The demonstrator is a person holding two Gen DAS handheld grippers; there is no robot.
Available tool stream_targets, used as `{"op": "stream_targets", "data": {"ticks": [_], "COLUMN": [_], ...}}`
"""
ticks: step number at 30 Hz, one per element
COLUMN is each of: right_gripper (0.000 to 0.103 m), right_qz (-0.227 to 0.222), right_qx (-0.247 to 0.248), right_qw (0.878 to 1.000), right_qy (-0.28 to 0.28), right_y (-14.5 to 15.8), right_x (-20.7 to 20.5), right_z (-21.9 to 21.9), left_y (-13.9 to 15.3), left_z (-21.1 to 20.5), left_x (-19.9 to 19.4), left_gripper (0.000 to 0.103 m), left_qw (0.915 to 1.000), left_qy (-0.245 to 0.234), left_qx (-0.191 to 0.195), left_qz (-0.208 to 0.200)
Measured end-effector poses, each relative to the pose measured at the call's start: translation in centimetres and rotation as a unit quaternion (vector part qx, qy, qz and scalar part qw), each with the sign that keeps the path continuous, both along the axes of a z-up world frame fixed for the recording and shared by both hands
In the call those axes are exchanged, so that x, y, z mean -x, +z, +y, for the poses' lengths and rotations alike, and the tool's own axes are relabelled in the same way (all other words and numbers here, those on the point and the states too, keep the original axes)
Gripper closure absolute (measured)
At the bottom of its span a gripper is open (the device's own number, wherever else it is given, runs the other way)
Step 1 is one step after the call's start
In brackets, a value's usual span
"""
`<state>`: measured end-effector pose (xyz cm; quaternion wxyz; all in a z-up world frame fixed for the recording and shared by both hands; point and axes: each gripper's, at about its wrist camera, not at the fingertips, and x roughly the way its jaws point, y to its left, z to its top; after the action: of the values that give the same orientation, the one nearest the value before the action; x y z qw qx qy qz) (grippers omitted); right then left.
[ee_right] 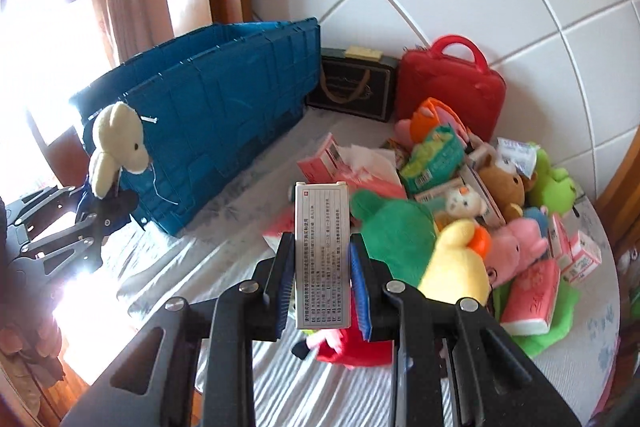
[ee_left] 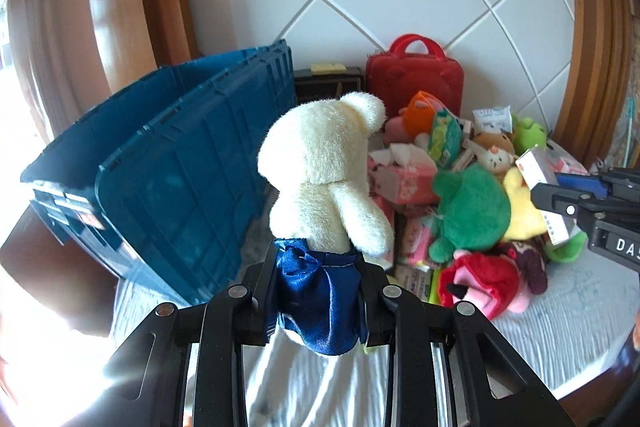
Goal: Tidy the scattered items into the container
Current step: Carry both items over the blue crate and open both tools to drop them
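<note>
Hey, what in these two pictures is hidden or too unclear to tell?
- Crate inside: both views, its own walls hide any contents.
- Bear legs: left wrist view, covered by blue cloth and the left gripper fingers.
- Box print: right wrist view, too small to read.
- Left side: both views, washed out by window glare.
- Bottom of the toy pile: buried under upper toys.

blue crate (ee_left: 188, 163) interior hidden; box (ee_right: 322, 255) print illegible

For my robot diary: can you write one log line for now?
left gripper: shut on cream teddy bear | right gripper: shut on printed box | blue crate: beside bear
</note>
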<state>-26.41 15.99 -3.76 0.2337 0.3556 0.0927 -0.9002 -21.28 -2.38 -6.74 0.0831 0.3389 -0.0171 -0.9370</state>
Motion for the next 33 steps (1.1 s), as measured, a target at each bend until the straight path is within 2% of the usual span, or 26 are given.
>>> {"op": "stream_targets", "data": {"ticks": [9, 13, 18, 23, 28, 33], "right_gripper": [0.077, 0.077, 0.077, 0.077, 0.077, 0.077], "right_qz": [0.051, 0.055, 0.044, 0.023, 0.012, 0.011], "right_qx": [0.016, 0.031, 0.025, -0.003, -0.025, -0.041], "right_qw": [0.998, 0.996, 0.995, 0.995, 0.995, 0.996], "right_qy": [0.042, 0.064, 0.087, 0.1, 0.092, 0.08], "right_y": [8.1, 9.4, 9.3, 7.8, 6.5, 5.7], "right_x": [2.7, 4.8, 6.5, 7.1, 8.1, 9.0], "right_z": [-14.5, -21.8, -30.4, -36.9, -39.8, -41.0], "left_y": [6.8, 9.4, 8.0, 6.1, 4.4, 4.0], "left_z": [-11.9, -17.2, -24.3, -29.0, -31.3, -32.4], "left_x": [2.8, 4.2, 6.5, 8.2, 9.2, 9.5], "left_gripper": [0.075, 0.074, 0.074, 0.074, 0.074, 0.074], "left_qw": [0.9986, 0.9973, 0.9976, 0.9965, 0.9953, 0.995], "left_qy": [0.03, 0.043, 0.065, 0.079, 0.084, 0.084], "left_qx": [0.01, 0.012, -0.007, -0.022, -0.028, -0.032], "left_qz": [0.042, 0.057, 0.02, -0.017, -0.04, -0.043]}}
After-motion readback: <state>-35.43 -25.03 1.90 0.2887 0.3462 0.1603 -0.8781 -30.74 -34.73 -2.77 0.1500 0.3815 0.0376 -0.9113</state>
